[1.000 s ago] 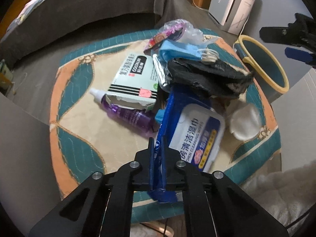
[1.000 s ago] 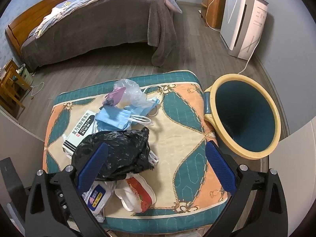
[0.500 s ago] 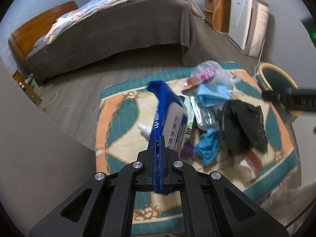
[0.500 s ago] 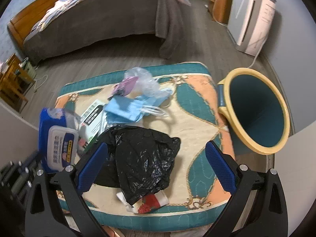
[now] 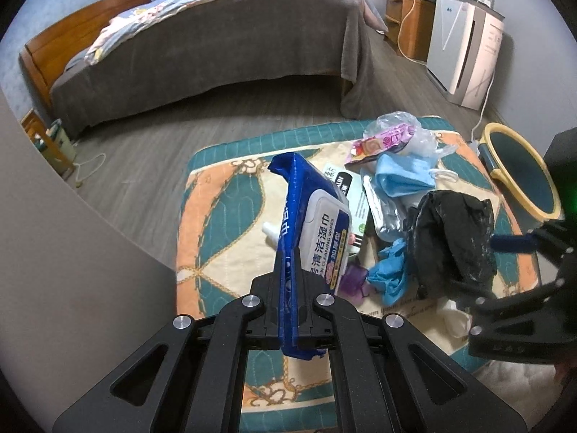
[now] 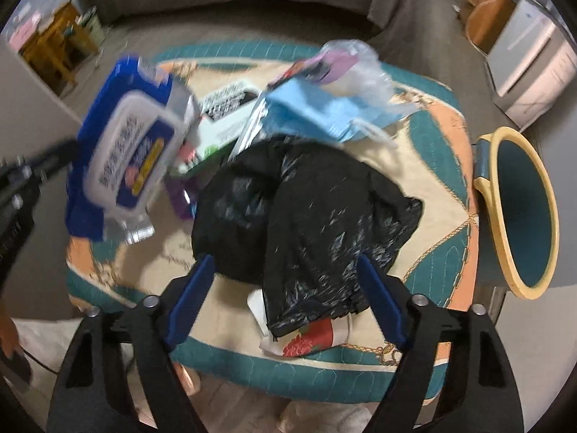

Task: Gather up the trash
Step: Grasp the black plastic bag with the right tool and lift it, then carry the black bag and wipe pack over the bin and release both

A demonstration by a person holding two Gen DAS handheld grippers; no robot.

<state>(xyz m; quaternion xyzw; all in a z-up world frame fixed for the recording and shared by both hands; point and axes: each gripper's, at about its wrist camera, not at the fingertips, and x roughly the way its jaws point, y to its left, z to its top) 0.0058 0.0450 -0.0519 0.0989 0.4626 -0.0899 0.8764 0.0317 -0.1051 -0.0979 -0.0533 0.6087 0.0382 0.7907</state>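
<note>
1. While my left tool [image 5: 288, 281] is clamped tight on the bottom edge of the blue wet-wipes pack [image 5: 313, 216], the pack is lifted clear of the quilted mat [image 5: 216, 216].
2. My right tool [image 6: 285, 288] is closing, jaws either side of the black plastic bag [image 6: 310, 216], pads not pressing yet.
3. The bag lies mid-mat on the trash pile; the teal bin [image 6: 523, 213] stands just beside the mat's right edge.

Left gripper [image 5: 288, 256] clamped tight, fingers pressed together, angled downward. Right gripper [image 6: 285, 274] pointing steeply down, jaws closing, pads apart.
</note>
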